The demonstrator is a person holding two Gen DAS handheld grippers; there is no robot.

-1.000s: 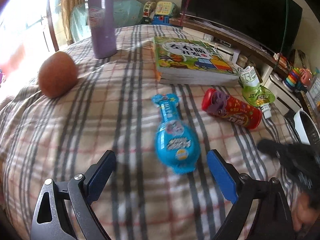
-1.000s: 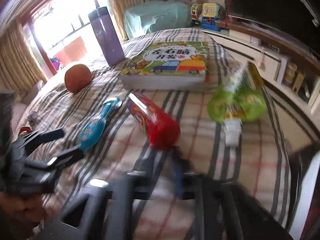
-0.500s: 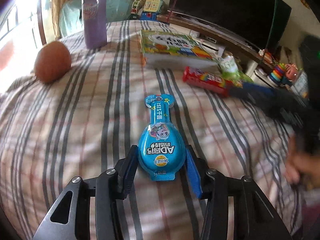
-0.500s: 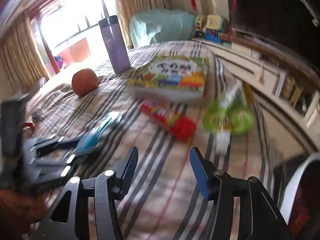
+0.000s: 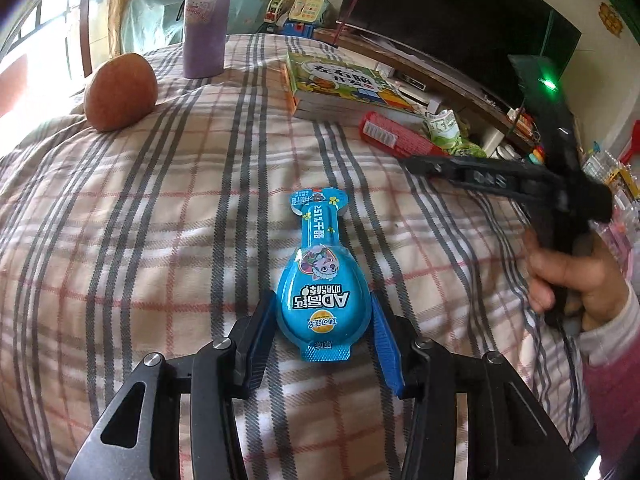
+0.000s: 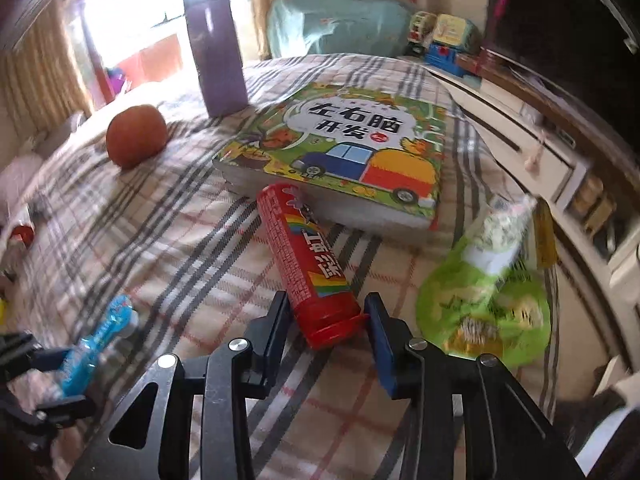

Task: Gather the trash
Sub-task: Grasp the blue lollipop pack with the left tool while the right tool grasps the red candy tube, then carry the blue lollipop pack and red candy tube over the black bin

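Observation:
A blue snack packet [image 5: 322, 300] lies flat on the plaid bedcover [image 5: 140, 220]. My left gripper [image 5: 322, 304] is shut on its wide end, and both blue pads [image 5: 264, 324] touch its sides. A red candy tube [image 6: 308, 264] lies with its near end between the jaws of my right gripper [image 6: 327, 300]. Those jaws are closing, and a thin gap still shows on the left side. A crumpled green pouch [image 6: 484, 304] lies to the right of the tube. In the left wrist view the right gripper [image 5: 500, 178] reaches over the red tube [image 5: 388, 136], held by a hand [image 5: 580, 280].
A children's book [image 6: 344, 152] lies just behind the tube. A purple bottle [image 6: 216, 40] stands at the back. A brown round fruit [image 6: 136, 136] rests at the left. A TV shelf with toys runs along the right, past the bed's edge.
My left gripper's jaws came in from wide apart onto the blue packet. My right gripper went from shut to open, moved up to the red tube and now narrows around its end.

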